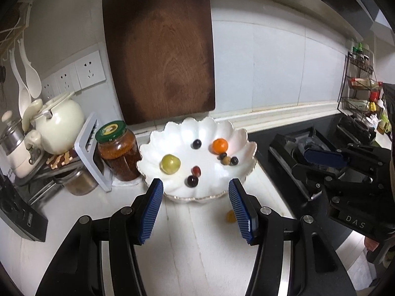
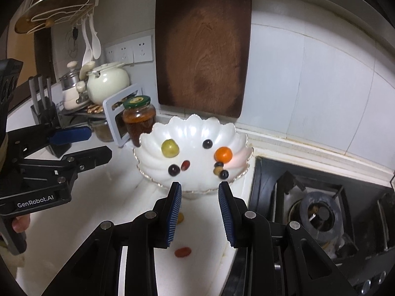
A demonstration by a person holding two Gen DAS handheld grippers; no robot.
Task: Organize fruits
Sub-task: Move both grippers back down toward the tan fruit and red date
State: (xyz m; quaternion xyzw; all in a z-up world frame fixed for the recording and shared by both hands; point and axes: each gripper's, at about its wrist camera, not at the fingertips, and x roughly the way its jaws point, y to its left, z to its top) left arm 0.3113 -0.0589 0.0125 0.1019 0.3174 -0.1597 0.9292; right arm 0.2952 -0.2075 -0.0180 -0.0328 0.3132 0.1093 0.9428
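Both hand-held grippers, left & right, wide & empty; we'd lower right over small red oval fruit on white surface, pinch gently, carry to scalloped white bowl.

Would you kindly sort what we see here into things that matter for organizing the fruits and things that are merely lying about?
For the job:
white scalloped bowl
green fruit
orange fruit
red fruit on the counter
yellow fruit on the counter

Lying about:
cutting board
jar
teapot
stove
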